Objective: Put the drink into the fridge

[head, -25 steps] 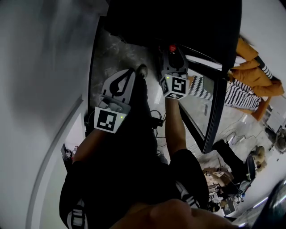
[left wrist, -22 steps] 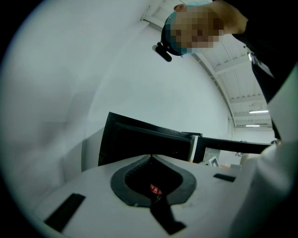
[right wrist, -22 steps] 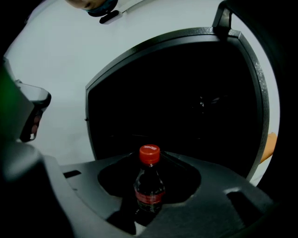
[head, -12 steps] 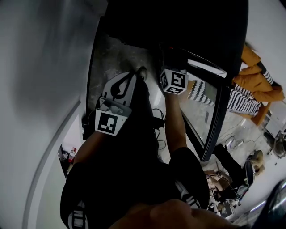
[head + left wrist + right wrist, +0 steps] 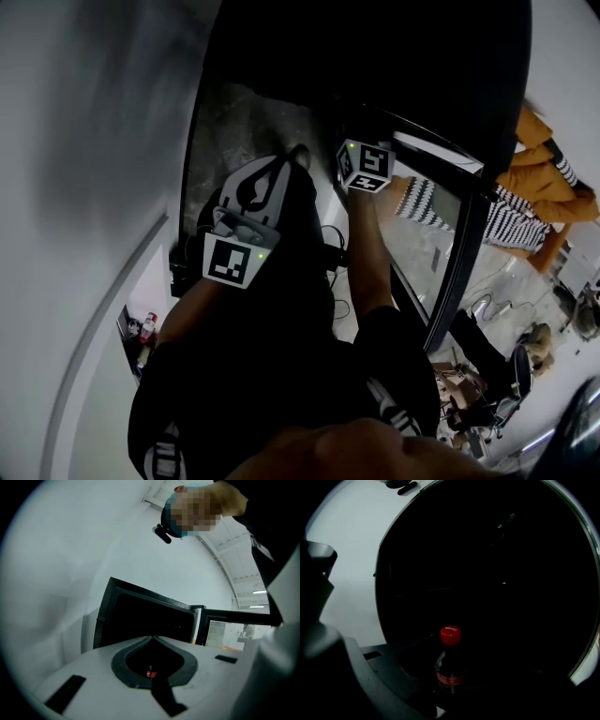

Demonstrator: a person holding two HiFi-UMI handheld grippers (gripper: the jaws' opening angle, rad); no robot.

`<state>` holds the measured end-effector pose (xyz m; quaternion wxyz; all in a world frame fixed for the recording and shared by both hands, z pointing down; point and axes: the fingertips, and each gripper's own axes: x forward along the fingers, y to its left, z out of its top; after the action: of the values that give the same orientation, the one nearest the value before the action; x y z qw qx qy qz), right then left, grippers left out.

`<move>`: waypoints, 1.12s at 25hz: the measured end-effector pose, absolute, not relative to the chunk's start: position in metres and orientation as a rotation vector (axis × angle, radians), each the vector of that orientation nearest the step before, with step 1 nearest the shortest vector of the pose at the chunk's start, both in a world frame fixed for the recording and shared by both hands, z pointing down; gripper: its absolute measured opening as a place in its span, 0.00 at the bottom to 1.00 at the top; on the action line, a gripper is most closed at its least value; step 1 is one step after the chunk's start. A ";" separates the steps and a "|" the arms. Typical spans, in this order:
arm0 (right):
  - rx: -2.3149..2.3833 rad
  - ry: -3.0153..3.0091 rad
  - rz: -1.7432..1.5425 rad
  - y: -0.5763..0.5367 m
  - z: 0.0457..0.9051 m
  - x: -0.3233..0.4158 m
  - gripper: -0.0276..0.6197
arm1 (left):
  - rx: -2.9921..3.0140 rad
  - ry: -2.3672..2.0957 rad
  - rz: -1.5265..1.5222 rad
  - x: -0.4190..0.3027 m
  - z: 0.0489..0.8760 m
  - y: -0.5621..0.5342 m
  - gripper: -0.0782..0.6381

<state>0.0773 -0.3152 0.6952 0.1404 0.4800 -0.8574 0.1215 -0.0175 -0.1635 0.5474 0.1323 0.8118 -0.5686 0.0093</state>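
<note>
Found the jaws of the right gripper (image 5: 449, 682) clenched on a small clear plastic bottle (image 5: 450, 665) of dark drink. Noted a red band round its middle and a red screw cap (image 5: 450, 635) at 12 o'clock of the body, so upright. Placed the bottle at 6 o'clock in the right gripper view. Saw no shelf under it; too dark to tell more.

Found the jaws of the left gripper (image 5: 151, 639) closed tip to tip, grasping nothing. Noted only a small red speck through the teardrop gap behind the tips, too small to name.

Moving outward: logged the black fridge (image 5: 501, 564), cavity unlit, filling the right gripper view from 12 through 5 o'clock, with white wall (image 5: 342, 588) at 9 o'clock. In the head view, logged the black-framed glass fridge door (image 5: 450, 244) swung open at 3 o'clock of the right gripper, and the left gripper at 8 o'clock of it.

Progress, as a judgement:
- Counted as done: opening the door, picking up the drink.
- Judged the drink near the mouth of the fridge, not yet set down.
- Left to do: carry in, stand on a shelf, release, withdraw, probably shut the door.
</note>
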 end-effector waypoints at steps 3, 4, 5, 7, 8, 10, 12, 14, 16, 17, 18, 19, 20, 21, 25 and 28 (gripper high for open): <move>1.387 -2.476 0.347 -0.320 0.702 0.078 0.23 | 2.352 -1.655 0.020 -0.016 0.552 -0.165 0.12; 1.387 -2.477 0.348 -0.322 0.704 0.078 0.23 | 2.352 -1.656 0.020 -0.016 0.554 -0.165 0.12; 1.386 -2.476 0.352 -0.323 0.707 0.078 0.23 | 2.352 -1.656 0.019 -0.015 0.556 -0.166 0.12; 1.384 -2.472 0.358 -0.326 0.712 0.079 0.23 | 2.352 -1.660 0.014 -0.014 0.559 -0.167 0.12; 1.384 -2.471 0.354 -0.327 0.715 0.080 0.23 | 2.351 -1.661 0.014 -0.015 0.561 -0.168 0.12; 1.385 -2.469 0.349 -0.331 0.719 0.080 0.23 | 2.349 -1.663 0.017 -0.016 0.564 -0.169 0.12; 1.386 -2.463 0.358 -0.332 0.723 0.080 0.23 | 2.345 -1.668 0.018 -0.018 0.567 -0.170 0.12; 1.389 -2.462 0.364 -0.334 0.725 0.080 0.23 | 2.341 -1.675 0.020 -0.020 0.570 -0.171 0.12; 1.394 -2.465 0.360 -0.337 0.726 0.078 0.23 | 2.338 -1.682 0.019 -0.023 0.573 -0.172 0.12; 1.395 -2.467 0.353 -0.338 0.726 0.078 0.23 | 2.337 -1.686 0.015 -0.024 0.574 -0.173 0.12; 1.396 -2.467 0.346 -0.339 0.727 0.078 0.23 | 2.335 -1.688 0.010 -0.025 0.575 -0.174 0.12; 1.394 -2.466 0.341 -0.340 0.729 0.078 0.23 | 2.332 -1.689 0.006 -0.025 0.576 -0.174 0.12; 1.392 -2.464 0.337 -0.341 0.731 0.078 0.23 | 2.329 -1.690 0.005 -0.026 0.578 -0.175 0.12; 1.390 -2.465 0.335 -0.342 0.733 0.077 0.23 | 2.326 -1.690 0.005 -0.026 0.580 -0.175 0.12; 1.380 -2.466 0.328 -0.344 0.737 0.074 0.23 | 2.311 -1.699 0.005 -0.030 0.584 -0.176 0.12; 1.384 -2.469 0.320 -0.346 0.737 0.073 0.23 | 2.306 -1.715 -0.002 -0.033 0.583 -0.178 0.12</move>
<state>0.0730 -0.3465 0.7373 0.1460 0.4806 -0.8575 0.1113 -0.0333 -0.1784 0.5830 0.1338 0.7952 -0.5914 -0.0006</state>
